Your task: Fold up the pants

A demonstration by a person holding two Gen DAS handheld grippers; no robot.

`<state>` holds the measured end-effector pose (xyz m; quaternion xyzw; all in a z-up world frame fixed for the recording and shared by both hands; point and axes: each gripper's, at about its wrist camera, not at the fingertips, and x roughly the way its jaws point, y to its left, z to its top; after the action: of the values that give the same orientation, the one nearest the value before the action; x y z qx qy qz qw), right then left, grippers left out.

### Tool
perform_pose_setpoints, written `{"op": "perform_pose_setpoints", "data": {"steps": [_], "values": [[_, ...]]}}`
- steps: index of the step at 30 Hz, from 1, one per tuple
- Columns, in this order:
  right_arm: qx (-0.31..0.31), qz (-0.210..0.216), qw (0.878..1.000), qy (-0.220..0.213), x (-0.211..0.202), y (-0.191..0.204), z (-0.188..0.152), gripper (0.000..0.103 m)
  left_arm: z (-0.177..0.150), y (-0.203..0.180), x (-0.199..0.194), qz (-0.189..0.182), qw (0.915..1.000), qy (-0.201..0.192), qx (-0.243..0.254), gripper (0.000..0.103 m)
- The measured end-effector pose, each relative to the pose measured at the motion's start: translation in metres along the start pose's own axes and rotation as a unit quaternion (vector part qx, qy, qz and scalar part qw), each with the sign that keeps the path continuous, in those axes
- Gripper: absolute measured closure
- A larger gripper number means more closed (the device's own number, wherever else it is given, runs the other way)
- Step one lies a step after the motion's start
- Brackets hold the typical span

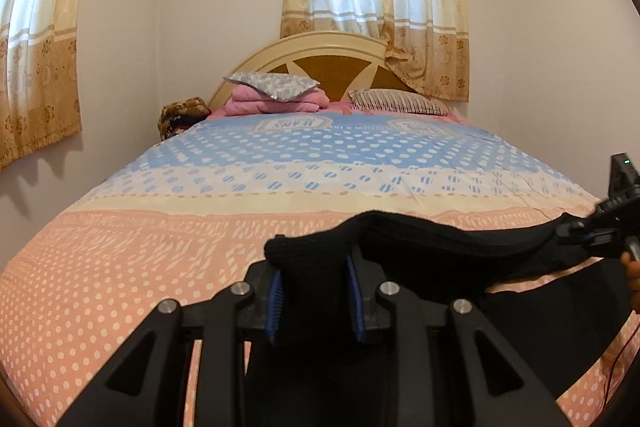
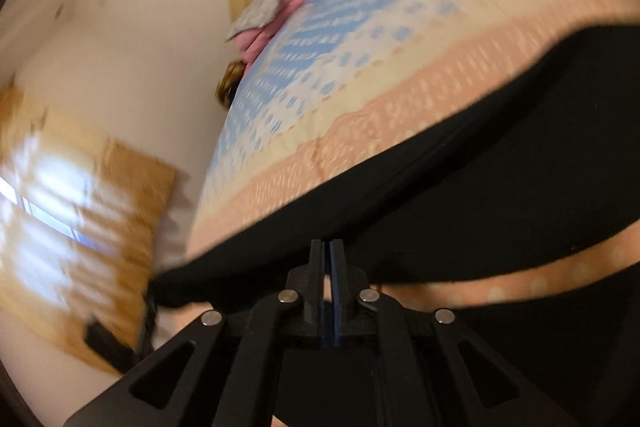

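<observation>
The black pants hang stretched between my two grippers above the bed. My left gripper is shut on one bunched end of the pants, the cloth filling the gap between its blue pads. My right gripper shows at the right edge of the left wrist view, holding the other end. In the right wrist view, which is tilted and blurred, my right gripper has its fingers closed together on the edge of the pants, which spread to the right.
The bed has a pink, cream and blue dotted cover. Folded pink blankets with a grey pillow and a striped pillow lie by the headboard. Curtained windows stand behind and to the left.
</observation>
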<state>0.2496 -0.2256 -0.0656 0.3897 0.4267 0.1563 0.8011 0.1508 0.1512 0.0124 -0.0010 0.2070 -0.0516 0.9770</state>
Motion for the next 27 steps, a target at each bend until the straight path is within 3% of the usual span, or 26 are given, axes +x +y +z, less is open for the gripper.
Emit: {"op": "perform_pose_setpoints", "data": {"steps": [1,2,3,6,9,10,12,13,14,15,21,24,27], "values": [[0.013,0.000,1.000,-0.004,0.003,-0.004,0.002,0.069,0.001,0.000,-0.001,-0.001,1.0000,-0.001,0.000,0.073],[0.024,0.002,1.000,-0.013,0.004,-0.008,0.004,0.033,0.004,0.002,-0.001,-0.003,1.0000,-0.002,-0.003,0.073],[0.036,0.009,0.999,-0.027,0.004,-0.013,0.007,0.019,0.004,0.003,-0.002,-0.003,1.0000,-0.003,-0.006,0.073],[0.078,0.036,0.995,-0.055,0.001,-0.025,0.014,0.015,0.005,0.007,-0.005,-0.007,0.9998,-0.004,-0.018,0.073],[0.085,0.029,0.994,-0.070,0.003,-0.026,0.023,0.015,0.005,0.006,-0.006,-0.009,0.9998,-0.007,-0.017,0.073],[0.083,0.025,0.994,-0.070,0.007,-0.026,0.029,0.017,0.005,0.005,-0.006,-0.008,0.9998,-0.006,-0.015,0.073],[0.088,-0.003,0.994,-0.059,0.015,-0.031,0.037,0.036,0.005,0.004,-0.002,-0.008,0.9999,-0.001,-0.011,0.073],[0.096,-0.018,0.994,-0.051,0.022,-0.032,0.043,0.062,0.006,0.004,0.001,-0.010,0.9999,0.002,-0.012,0.073],[0.098,-0.019,0.994,-0.043,0.026,-0.034,0.046,0.094,0.008,0.004,0.005,-0.012,0.9999,0.004,-0.010,0.073],[0.099,-0.019,0.994,-0.035,0.025,-0.039,0.047,0.100,0.009,0.004,0.009,-0.011,0.9999,0.006,-0.008,0.073],[0.043,0.012,0.995,-0.091,-0.026,-0.008,0.036,0.100,0.011,0.017,0.003,-0.017,0.9997,0.006,-0.014,0.073],[0.005,0.025,0.994,-0.107,-0.065,0.012,0.005,0.100,-0.001,0.027,-0.014,-0.034,0.9993,0.006,-0.017,0.066],[-0.036,0.008,0.993,-0.116,-0.092,0.021,-0.041,0.100,-0.021,0.034,-0.026,-0.040,0.9990,0.015,-0.014,0.059]]}}
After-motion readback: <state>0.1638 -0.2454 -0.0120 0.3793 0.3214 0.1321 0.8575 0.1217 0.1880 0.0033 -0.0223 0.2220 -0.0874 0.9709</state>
